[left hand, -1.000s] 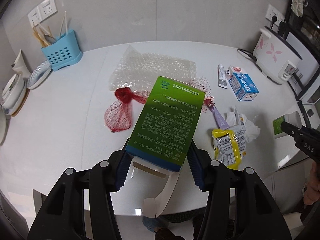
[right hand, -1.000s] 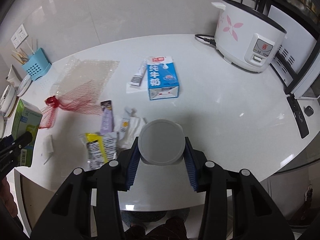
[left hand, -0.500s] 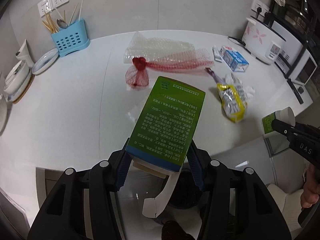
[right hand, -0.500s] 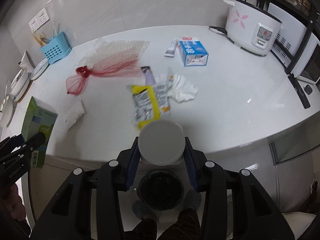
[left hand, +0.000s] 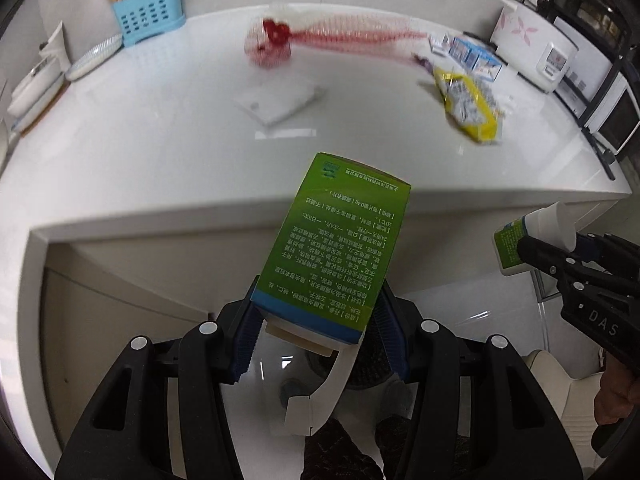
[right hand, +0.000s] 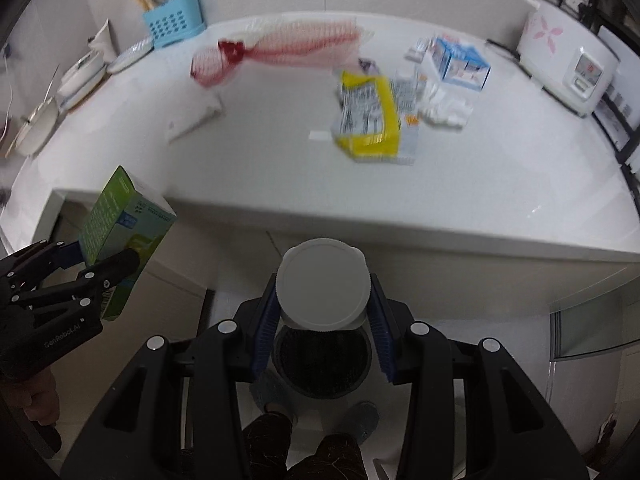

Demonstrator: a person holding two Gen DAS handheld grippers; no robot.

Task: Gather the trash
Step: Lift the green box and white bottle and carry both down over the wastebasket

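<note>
Left wrist view: left gripper (left hand: 318, 332) clamps the green box (left hand: 336, 240) by its lower end, jaws partly closed on both sides, box flap hanging open.
Bin: dark trash bin (right hand: 322, 364) sits on the floor, directly below both held items.
Right gripper: right gripper (right hand: 323, 316) pinches the white-capped bottle (right hand: 322, 290), pads pressed on its sides, above the bin.
Counter: white countertop (right hand: 280, 168) beyond the bin.
Left of counter: red mesh bag (right hand: 276, 50).
Middle: yellow packet (right hand: 370, 116).
Right: blue-white carton (right hand: 460, 64).

"DAS" on right gripper (left hand: 538, 254); "GenRobot.AI" on left gripper (right hand: 104, 260).
</note>
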